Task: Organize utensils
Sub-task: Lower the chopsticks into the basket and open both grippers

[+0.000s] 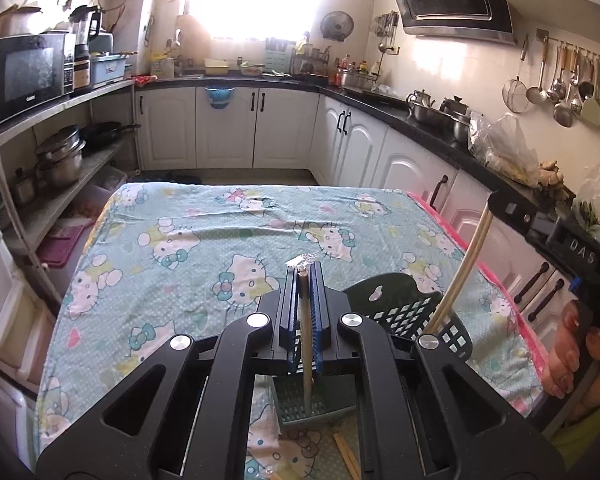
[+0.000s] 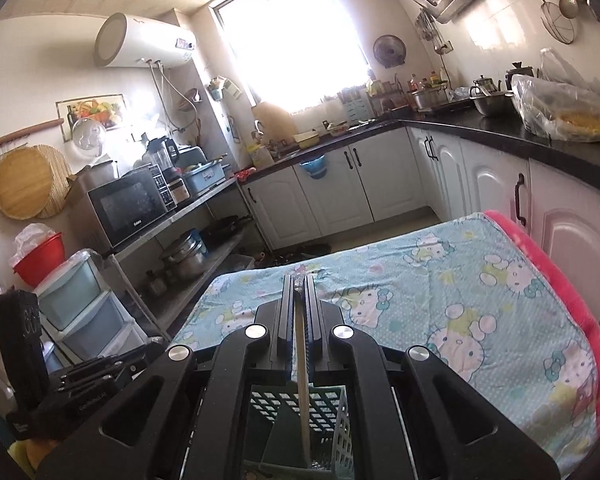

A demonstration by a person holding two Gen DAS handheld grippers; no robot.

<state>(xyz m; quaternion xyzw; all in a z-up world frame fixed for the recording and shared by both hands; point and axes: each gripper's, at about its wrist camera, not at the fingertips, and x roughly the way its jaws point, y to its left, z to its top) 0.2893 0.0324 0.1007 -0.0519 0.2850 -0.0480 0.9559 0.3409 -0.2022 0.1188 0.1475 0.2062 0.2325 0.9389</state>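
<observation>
Chopstick point(image 1: 306, 332) between closed left tongs point(image 1: 305, 270), above basket point(image 1: 404, 312).

Left hand-held gripper point(image 1: 305, 270) clamps chopstick point(image 1: 306, 340) above green basket point(image 1: 404, 312)
</observation>
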